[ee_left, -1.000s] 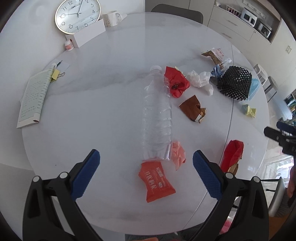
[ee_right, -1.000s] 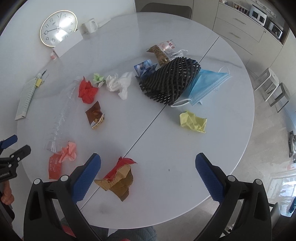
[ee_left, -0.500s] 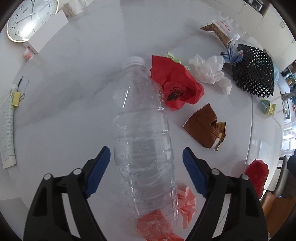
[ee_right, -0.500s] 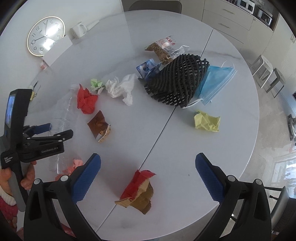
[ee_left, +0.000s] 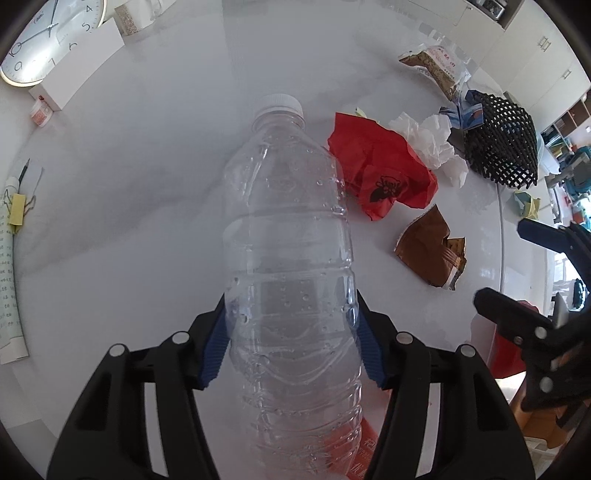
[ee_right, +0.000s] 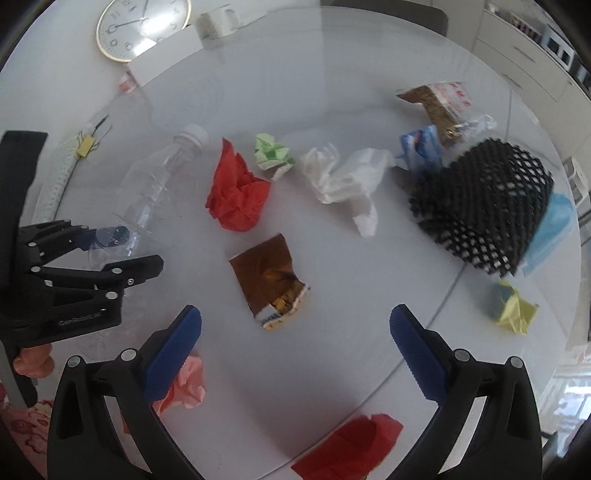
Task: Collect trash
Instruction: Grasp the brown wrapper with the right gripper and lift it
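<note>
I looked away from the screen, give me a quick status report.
Left gripper shut on clear bottle. Right gripper open, above brown wrapper. Nothing blocking.

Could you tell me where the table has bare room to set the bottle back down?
Bare room lies left of the bottle, toward the booklet and clock. Right of it, red paper, brown wrapper and tissue crowd the table.

Round white marble-patterned worktop (ee_right: 332,74) with a seam (ee_right: 448,291) across its right part, lit brightly with glare. At its far edge: gold-rimmed wall clock (ee_right: 142,26) leaning behind a white box (ee_right: 166,55), and a mug (ee_right: 214,22). Beyond: dark chair back (ee_right: 388,11), pale cabinets with drawers (ee_right: 517,62). Open booklet (ee_left: 9,280) at left.
</note>
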The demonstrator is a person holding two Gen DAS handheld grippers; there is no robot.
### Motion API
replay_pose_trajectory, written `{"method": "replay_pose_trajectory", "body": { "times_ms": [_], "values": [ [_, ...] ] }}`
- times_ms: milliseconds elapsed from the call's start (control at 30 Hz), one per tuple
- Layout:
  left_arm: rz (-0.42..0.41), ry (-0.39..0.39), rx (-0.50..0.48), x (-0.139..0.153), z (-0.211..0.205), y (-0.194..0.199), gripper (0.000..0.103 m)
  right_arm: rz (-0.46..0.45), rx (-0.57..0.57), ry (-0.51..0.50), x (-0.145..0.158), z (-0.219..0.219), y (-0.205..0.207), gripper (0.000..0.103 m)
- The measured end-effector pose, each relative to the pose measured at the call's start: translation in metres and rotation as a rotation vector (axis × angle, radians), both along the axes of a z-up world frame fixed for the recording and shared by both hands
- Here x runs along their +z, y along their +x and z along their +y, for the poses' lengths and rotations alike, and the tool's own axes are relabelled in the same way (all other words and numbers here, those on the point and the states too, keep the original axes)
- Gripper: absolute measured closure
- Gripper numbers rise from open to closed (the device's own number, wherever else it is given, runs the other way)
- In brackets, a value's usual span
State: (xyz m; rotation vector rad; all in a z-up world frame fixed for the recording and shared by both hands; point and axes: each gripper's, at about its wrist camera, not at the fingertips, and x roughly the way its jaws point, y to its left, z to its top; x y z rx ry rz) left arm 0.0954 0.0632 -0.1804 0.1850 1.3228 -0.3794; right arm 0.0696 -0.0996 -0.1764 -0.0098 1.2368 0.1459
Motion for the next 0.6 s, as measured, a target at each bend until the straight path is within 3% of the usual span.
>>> {"method": "replay_pose_trajectory", "body": {
  "times_ms": [133, 200, 300, 433, 500, 600],
  "values": [
    [-0.019, -0.008, 0.016, 0.014, 0.023, -0.006, 0.045, 0.019, 0.07, -0.033, -0.017, 0.015, 0.019, 0.006],
    [-0.026, -0.014, 0.031, 0.019, 0.034, -0.007, 0.045, 0.047, 0.094, -0.046, -0.027, 0.019, 0.026, 0.019],
    [-0.03, -0.02, 0.054, 0.021, 0.053, -0.005, 0.045, 0.079, 0.124, -0.085, -0.038, 0.025, 0.031, 0.029],
    [-0.047, -0.016, 0.074, 0.027, 0.075, -0.008, 0.045, 0.089, 0.135, -0.101, -0.042, 0.03, 0.032, 0.037],
    [-0.052, -0.017, 0.079, 0.026, 0.076, -0.006, 0.044, 0.088, 0.146, -0.101, -0.04, 0.034, 0.033, 0.053],
    [-0.053, -0.02, 0.083, 0.026, 0.079, -0.007, 0.044, 0.093, 0.15, -0.112, -0.039, 0.04, 0.034, 0.058]
  ]
}}
